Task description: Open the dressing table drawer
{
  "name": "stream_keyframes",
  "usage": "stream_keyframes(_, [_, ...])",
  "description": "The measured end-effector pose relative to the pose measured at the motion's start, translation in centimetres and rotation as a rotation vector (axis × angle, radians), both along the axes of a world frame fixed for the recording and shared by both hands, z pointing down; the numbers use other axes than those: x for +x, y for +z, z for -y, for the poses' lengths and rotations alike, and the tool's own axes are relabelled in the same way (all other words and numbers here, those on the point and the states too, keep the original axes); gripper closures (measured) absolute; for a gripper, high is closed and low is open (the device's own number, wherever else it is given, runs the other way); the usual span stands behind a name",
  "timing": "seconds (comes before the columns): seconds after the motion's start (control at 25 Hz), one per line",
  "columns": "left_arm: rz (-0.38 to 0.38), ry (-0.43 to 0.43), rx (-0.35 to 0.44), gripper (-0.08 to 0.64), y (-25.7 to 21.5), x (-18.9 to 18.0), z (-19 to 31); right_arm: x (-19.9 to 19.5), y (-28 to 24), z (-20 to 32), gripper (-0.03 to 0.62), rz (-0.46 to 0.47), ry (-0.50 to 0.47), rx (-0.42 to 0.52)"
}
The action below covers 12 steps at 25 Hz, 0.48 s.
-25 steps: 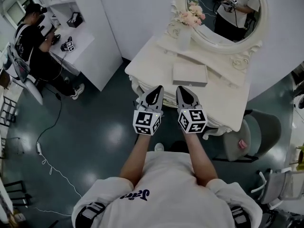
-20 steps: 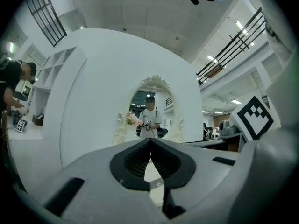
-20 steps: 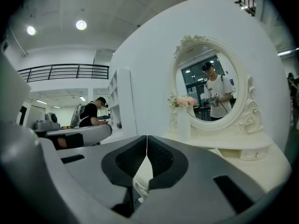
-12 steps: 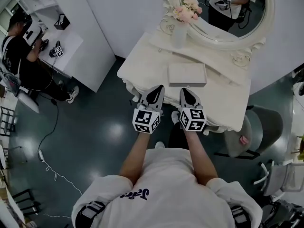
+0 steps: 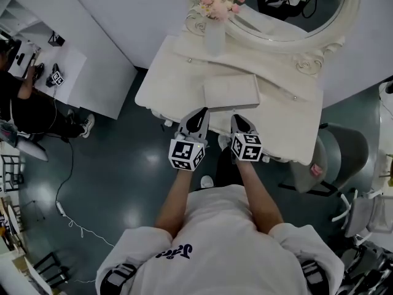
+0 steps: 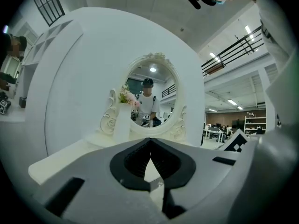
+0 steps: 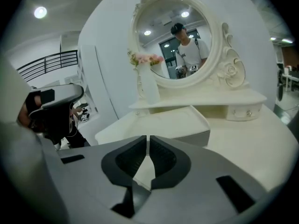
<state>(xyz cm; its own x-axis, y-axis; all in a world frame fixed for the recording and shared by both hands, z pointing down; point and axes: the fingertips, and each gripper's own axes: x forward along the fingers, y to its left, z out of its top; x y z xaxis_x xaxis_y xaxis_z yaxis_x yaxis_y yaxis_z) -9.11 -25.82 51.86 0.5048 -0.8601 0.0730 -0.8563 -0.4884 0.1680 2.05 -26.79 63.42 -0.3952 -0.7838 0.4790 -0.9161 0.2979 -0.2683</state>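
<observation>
Both tools read closed and empty. Your left gripper (image 5: 202, 112) has its dark ribbed pads (image 6: 136, 158) meeting at the tips with only tabletop showing behind them. Your right gripper (image 5: 237, 118) has its tips all but touching, nothing clamped (checked in each gripper view). They sit side by side over the front edge of the cream-white carved dressing table (image 5: 288, 128). Their tips point toward the flat cream rectangular box (image 5: 231, 91) lying mid-top, near its front edge; whether they touch it cannot be told from above. The drawer front that shows is the small cream drawer with round knobs (image 7: 241, 111) in the raised back shelf. It sits flush in the shelf, right of the box and well beyond the right gripper's tips. The table's front face lies under your grippers and is hidden from the head view. Behind the shelf stands the oval mirror in a scrolled cream frame (image 5: 310, 57), reflecting you. A pale vase of pink flowers (image 5: 215, 32) stands at its left. Off to the left, a person in dark clothes (image 5: 24, 100) sits at a white desk. A grey upholstered chair (image 5: 344, 155) stands right of the table on the dark glossy floor (image 5: 123, 183).
</observation>
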Motion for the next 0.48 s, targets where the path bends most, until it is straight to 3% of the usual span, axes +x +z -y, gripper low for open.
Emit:
stream_keyframes(0.28, [-0.005,-0.005,-0.063,0.545,2.6,1.0,3.2,1.6,5.9,2.0,0.577,0.003,0.009,-0.147])
stream_keyframes(0.4, [-0.006,-0.006,-0.085,0.545,3.4,1.4,4.3,1.7,7.8,2.7,0.465,-0.001,-0.003,-0.203])
stream_keyframes(0.48, [-0.008,-0.005,-0.097,0.545,3.9,1.6,5.0,1.7,8.7,3.3,0.462,-0.004,-0.007,-0.224])
